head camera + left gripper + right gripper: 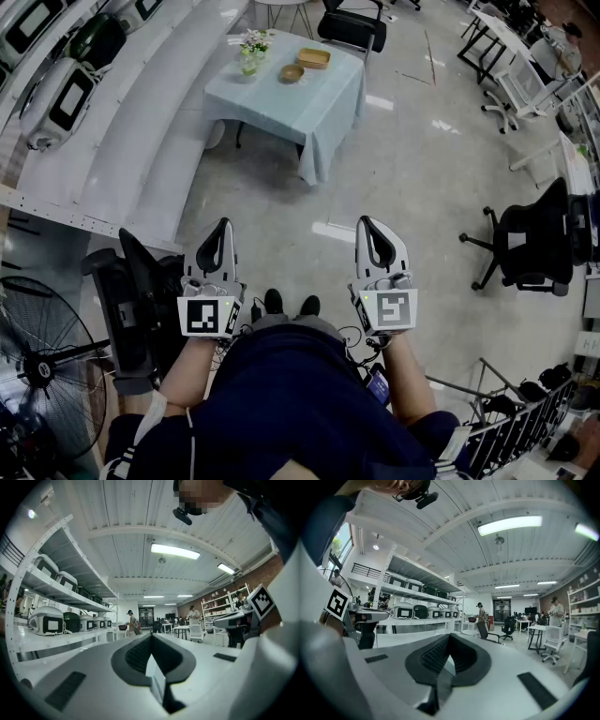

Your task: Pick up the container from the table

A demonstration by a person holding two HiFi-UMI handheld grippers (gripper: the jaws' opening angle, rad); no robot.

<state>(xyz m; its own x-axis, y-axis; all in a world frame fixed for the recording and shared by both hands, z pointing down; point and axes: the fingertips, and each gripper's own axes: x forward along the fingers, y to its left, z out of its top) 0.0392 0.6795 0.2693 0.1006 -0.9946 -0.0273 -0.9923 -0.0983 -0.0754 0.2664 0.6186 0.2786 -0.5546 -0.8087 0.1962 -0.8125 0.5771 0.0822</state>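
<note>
My left tool [221, 230] and right tool [368, 225] have their jaws together, empty, well apart from the surface [281, 105]. Arriving like that, I'd likely shove the container [313, 58] off its far edge.

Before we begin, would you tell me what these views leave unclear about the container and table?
- Container: head view, too far and small to show contents.
- Table legs: head view, mostly hidden by the cloth.
- Table: neither gripper view shows it; the left tool and right tool fill the lower halves.
</note>
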